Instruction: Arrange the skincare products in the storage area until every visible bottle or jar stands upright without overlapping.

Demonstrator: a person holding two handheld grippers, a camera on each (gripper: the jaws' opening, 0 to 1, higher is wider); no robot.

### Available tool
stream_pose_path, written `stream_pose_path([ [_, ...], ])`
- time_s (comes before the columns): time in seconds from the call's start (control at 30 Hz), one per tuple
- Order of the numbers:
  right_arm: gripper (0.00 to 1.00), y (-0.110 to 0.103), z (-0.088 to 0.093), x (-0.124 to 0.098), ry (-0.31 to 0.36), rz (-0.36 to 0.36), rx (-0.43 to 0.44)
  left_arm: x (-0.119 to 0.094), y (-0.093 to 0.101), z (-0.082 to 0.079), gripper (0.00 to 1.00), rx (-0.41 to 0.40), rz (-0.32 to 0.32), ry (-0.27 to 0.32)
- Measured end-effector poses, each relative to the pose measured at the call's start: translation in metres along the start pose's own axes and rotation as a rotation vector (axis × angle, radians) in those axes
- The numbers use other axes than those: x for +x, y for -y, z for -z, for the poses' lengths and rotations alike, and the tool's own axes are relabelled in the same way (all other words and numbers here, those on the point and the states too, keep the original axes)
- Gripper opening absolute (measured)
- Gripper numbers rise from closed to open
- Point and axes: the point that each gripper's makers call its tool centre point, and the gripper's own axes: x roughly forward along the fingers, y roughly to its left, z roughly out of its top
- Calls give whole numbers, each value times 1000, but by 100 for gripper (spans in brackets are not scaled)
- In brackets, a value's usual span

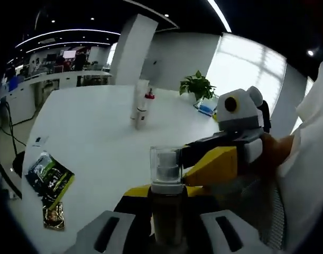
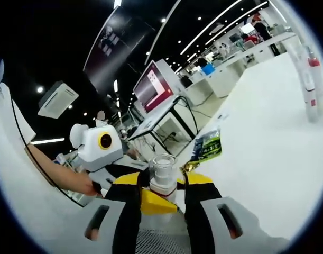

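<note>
Left gripper view: left gripper (image 1: 166, 233) clamped on a dark bottle (image 1: 167, 211) with clear cap, held upright above the white table (image 1: 98, 137). Right gripper (image 1: 203, 159) reaching in from the right, jaws closed at the cap. Farther off, two slim bottles (image 1: 142, 108), a potted plant (image 1: 197, 85), dark sachets (image 1: 49, 180) (left edge).

Right gripper view: right gripper (image 2: 162, 206) pinching the same cap (image 2: 163, 172); monitor (image 2: 153, 87) behind.

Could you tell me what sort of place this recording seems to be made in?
Probably an open-plan office or lab: a large white table, a potted plant by bright windows, desks with a monitor behind, and strip lights on a dark ceiling.
</note>
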Motion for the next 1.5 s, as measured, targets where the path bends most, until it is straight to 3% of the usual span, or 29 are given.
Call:
stream_pose_path([
  [0.13,20,3,6,1,-29,13,12,2,2,3,22,28,-15,-10],
  [0.27,19,6,12,0,-58,31,46,4,-2,9,22,72,-49,-38],
  [0.5,17,9,18,-3,-106,67,-25,9,-4,15,23,201,-88,-63],
  [0.57,17,11,19,-3,-109,73,-28,10,-5,16,23,205,-89,-70],
  [0.73,15,12,20,-4,-120,94,-59,14,-11,35,24,206,-100,-167],
  [1.2,15,9,17,-6,-122,129,-170,14,-13,46,23,206,-109,-214],
  [1.5,15,9,16,-9,-136,147,-179,14,-12,48,23,202,-98,-229],
])
